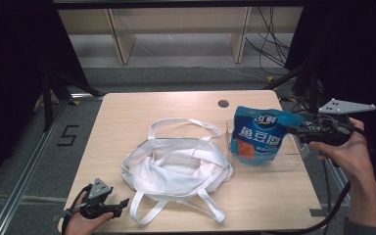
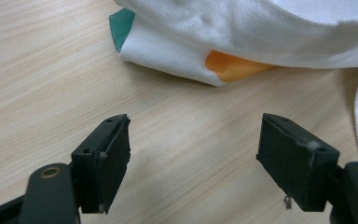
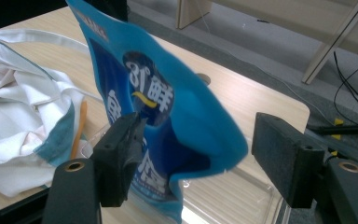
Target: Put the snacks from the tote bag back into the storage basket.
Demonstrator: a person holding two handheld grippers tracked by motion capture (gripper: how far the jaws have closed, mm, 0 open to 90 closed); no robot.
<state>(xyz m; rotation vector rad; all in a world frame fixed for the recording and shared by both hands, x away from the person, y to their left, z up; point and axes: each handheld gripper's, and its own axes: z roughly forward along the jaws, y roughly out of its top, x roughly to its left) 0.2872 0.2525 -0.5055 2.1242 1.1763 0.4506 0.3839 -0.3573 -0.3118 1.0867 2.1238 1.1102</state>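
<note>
Right gripper (image 1: 293,129) at 3 o'clock, jaws apart astride the blue snack pouch (image 1: 258,136) standing in the clear tray (image 1: 301,157), seemingly bound for the white tote bag (image 1: 176,166); left gripper (image 1: 122,202) open at 7 o'clock.

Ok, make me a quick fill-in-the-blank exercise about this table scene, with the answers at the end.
1. The snack pouch standing in the clear plastic tray is mainly ____ in colour.
2. The cloth tote bag lying in the middle of the table is mostly ____.
3. The jaws of the left gripper stand apart over bare ____.
4. The pouch sits between the jaws of the ____ gripper.

Missing words: blue; white; wood; right
</note>
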